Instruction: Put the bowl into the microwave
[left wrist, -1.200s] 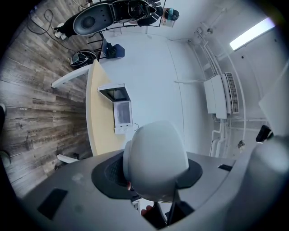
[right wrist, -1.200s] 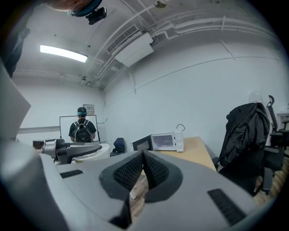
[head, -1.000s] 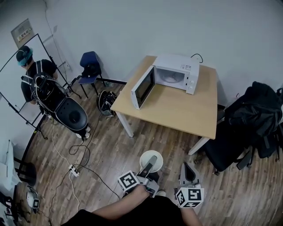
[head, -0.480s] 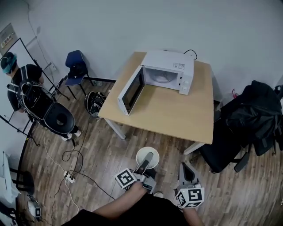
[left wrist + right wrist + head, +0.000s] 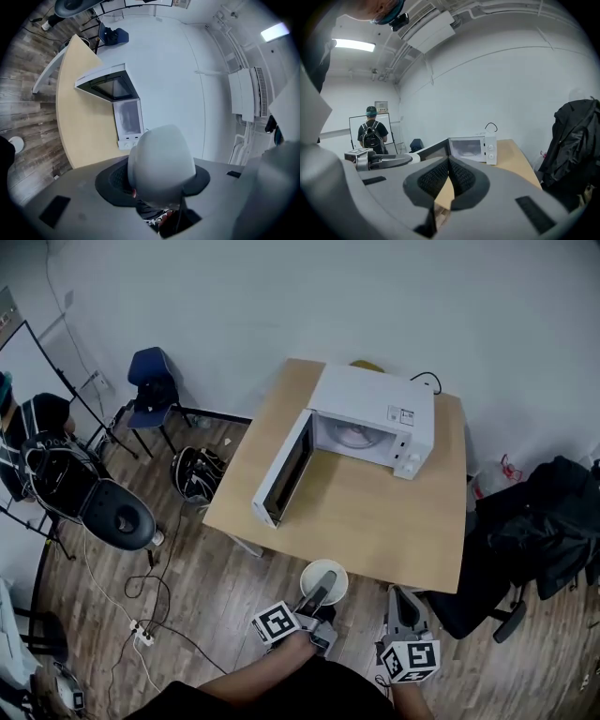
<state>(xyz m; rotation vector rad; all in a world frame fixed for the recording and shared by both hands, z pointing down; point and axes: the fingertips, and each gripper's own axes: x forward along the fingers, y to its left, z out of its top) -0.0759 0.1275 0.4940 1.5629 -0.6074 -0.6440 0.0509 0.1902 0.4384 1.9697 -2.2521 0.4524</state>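
Note:
A white bowl [image 5: 323,578] hangs over the wooden floor just in front of the table's near edge [image 5: 328,554]. My left gripper [image 5: 316,599] is shut on its rim; in the left gripper view the bowl [image 5: 161,161] fills the space between the dark pads. The white microwave [image 5: 373,416] stands at the far side of the table with its door [image 5: 284,471] swung wide open to the left and its cavity empty. My right gripper [image 5: 405,607] is beside the bowl on the right, shut with nothing in it, and its pads [image 5: 461,177] meet at the tips.
A black chair piled with dark jackets [image 5: 539,535] stands right of the table. On the left are a blue chair [image 5: 150,381], a dark bag [image 5: 195,474], a black round seat [image 5: 120,518], floor cables [image 5: 141,629] and a person [image 5: 371,132] at a whiteboard.
Both grippers and the bowl have come closer to the table. The table and microwave now sit nearer and more central in the head view, and the person at left has slid to the edge.

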